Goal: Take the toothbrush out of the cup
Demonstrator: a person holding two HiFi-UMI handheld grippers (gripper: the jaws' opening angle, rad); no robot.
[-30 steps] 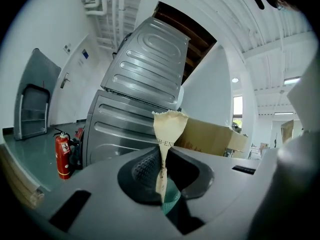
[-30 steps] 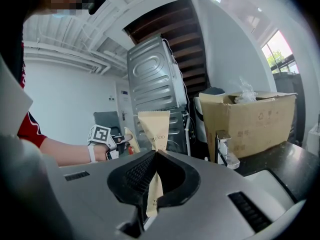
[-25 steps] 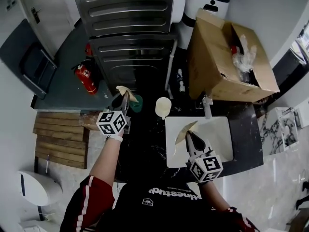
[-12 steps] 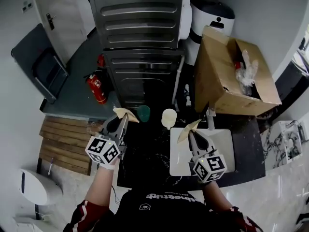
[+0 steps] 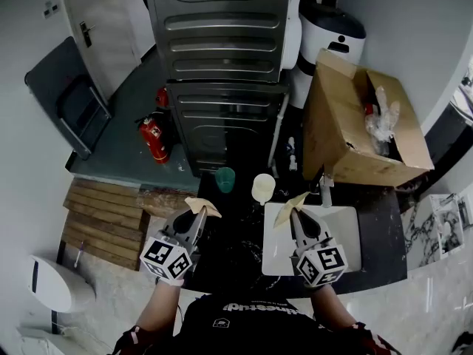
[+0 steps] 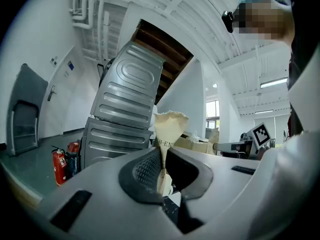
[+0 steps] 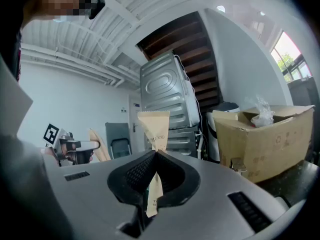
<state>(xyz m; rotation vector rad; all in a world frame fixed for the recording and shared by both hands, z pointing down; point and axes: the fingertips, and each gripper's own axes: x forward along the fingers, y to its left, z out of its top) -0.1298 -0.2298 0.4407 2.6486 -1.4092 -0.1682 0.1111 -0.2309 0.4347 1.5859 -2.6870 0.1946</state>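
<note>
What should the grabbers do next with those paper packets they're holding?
Probably lower the left gripper and lay its tan paper packet on the dark counter. That packet is already clear of the green cup and the cream cup, pinched between shut jaws with the counter close by. The right gripper is shut on a second packet by the white sink.

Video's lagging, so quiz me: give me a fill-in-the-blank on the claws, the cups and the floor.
1. Of the left claw and right claw, a paper packet is pinched by ____.
2. The cup nearer the left claw is ____.
3. The fire extinguisher on the floor is ____.
Missing words: both; green; red.
</note>
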